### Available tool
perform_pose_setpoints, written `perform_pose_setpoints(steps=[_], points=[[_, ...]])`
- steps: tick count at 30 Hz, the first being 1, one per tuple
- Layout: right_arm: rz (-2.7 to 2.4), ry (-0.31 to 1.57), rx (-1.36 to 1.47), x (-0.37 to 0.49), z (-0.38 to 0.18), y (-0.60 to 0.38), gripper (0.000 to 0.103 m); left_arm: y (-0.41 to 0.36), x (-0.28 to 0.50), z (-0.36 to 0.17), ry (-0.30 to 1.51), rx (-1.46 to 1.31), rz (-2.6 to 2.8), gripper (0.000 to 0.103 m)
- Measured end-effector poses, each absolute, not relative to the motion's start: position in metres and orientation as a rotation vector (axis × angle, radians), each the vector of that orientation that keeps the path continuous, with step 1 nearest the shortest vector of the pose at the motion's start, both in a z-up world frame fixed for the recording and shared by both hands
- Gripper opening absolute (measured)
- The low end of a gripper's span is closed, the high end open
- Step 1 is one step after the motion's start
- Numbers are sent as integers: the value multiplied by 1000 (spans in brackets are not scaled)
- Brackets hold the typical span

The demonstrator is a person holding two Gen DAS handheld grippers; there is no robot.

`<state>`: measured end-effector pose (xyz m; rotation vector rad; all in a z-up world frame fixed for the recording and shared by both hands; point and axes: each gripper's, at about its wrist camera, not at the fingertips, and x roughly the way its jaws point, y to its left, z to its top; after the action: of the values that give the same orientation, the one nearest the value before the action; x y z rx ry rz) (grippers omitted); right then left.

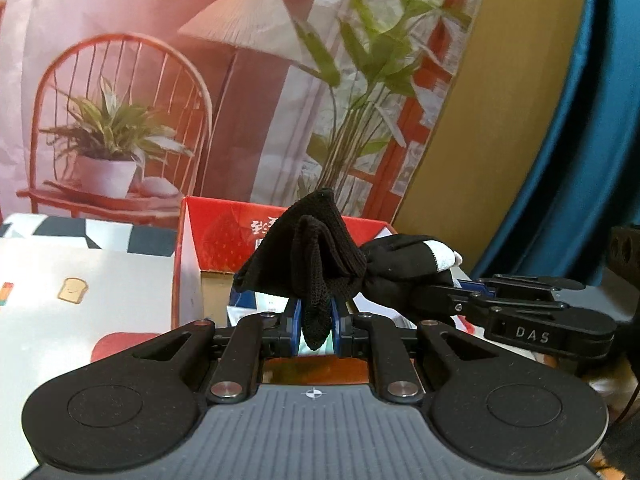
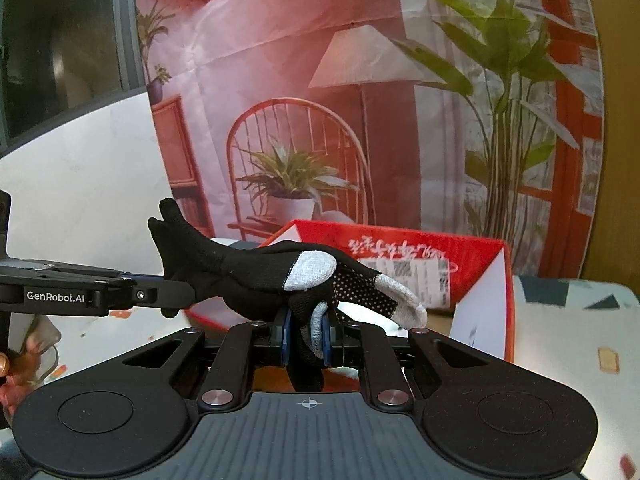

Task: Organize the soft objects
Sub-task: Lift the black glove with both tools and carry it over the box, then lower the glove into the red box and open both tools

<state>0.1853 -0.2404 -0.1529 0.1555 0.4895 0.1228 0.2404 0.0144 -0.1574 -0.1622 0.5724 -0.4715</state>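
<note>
A black knit glove [image 1: 320, 240] with grey fingertip patches hangs stretched between both grippers, above the table. In the left wrist view my left gripper [image 1: 316, 314] is shut on the glove's ribbed cuff end. My right gripper [image 1: 436, 296] comes in from the right and grips the other end. In the right wrist view my right gripper [image 2: 310, 330] is shut on the glove [image 2: 248, 272] at its dotted palm and grey-tipped fingers. My left gripper [image 2: 176, 292] reaches in from the left, pinching the cuff. An open red box [image 1: 224, 240] [image 2: 400, 256] stands just behind the glove.
A printed backdrop [image 1: 160, 80] of a chair, lamp and plants rises behind the box. A patterned white tablecloth [image 1: 80, 280] covers the table. A blue curtain [image 1: 580, 120] hangs at the right. A person's fingers [image 2: 4, 364] show at the left edge.
</note>
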Motion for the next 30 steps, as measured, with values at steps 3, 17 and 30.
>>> perform_pose_setpoints(steps=[3,17,30], points=[[111,517,134,210,-154,-250,13,10,267,-159,614,-177,-471,16],[48,713,135,295,-199,-271,13,-7,345,-199,796,-158,-405,16],[-35,701,171,289,-205,-279,34,-14,336,-192,752,-56,-386,84]])
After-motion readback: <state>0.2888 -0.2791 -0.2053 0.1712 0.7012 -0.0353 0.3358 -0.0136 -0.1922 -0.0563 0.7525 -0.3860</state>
